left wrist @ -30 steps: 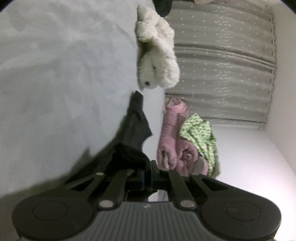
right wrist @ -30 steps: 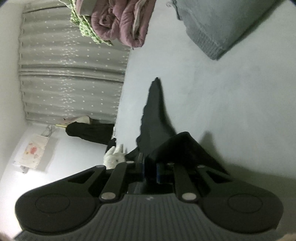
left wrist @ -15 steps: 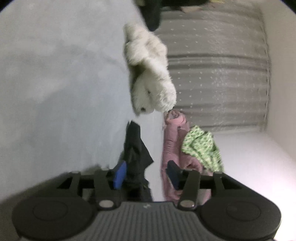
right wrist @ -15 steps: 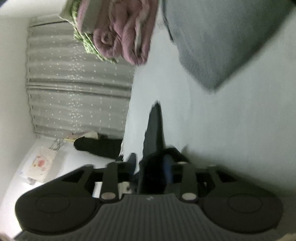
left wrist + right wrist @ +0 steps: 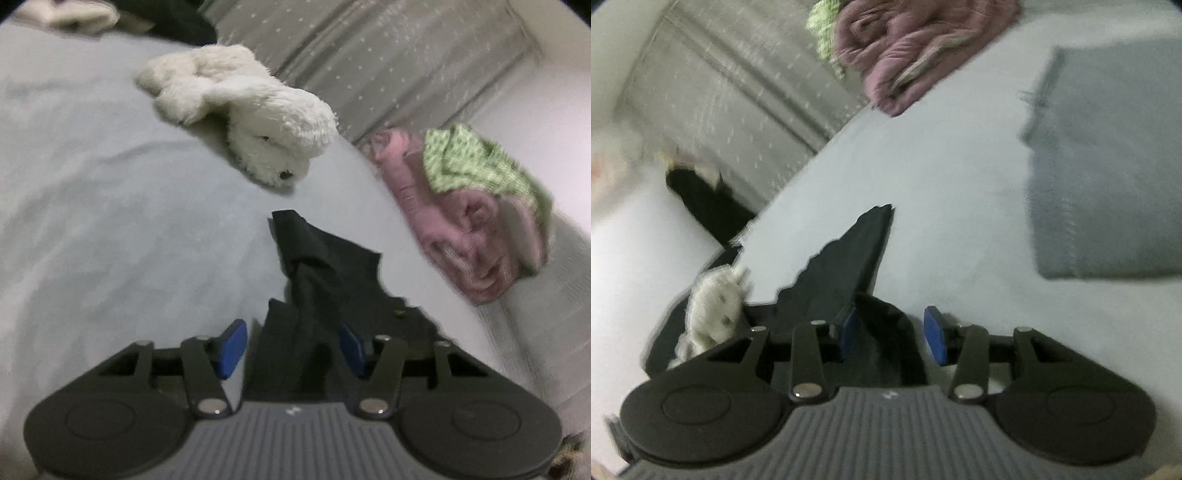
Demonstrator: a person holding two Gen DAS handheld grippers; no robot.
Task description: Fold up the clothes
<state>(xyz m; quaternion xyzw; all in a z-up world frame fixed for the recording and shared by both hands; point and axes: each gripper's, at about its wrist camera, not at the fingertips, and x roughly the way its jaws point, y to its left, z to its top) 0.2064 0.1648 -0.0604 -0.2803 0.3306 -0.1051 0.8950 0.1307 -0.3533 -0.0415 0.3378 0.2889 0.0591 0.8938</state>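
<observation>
Pale grey bedsheet (image 5: pixel 110 221) carried the crumpled black garment (image 5: pixel 325 266) near its curtain-side edge; I had just released both the left gripper (image 5: pixel 291 349) and right gripper (image 5: pixel 892 334), so it lay free, apparently set down mid-fold.

A pale grey bed sheet (image 5: pixel 110 206) carries a crumpled black garment (image 5: pixel 325 266) running forward from between the blue finger pads (image 5: pixel 231 349). Beyond the fingertips lies a fluffy white plush toy (image 5: pixel 258 133); ahead to the right, a rolled pink blanket (image 5: pixel 461 229). A folded grey knit (image 5: pixel 1108 166) rests right of the other gripper's fingers.
</observation>
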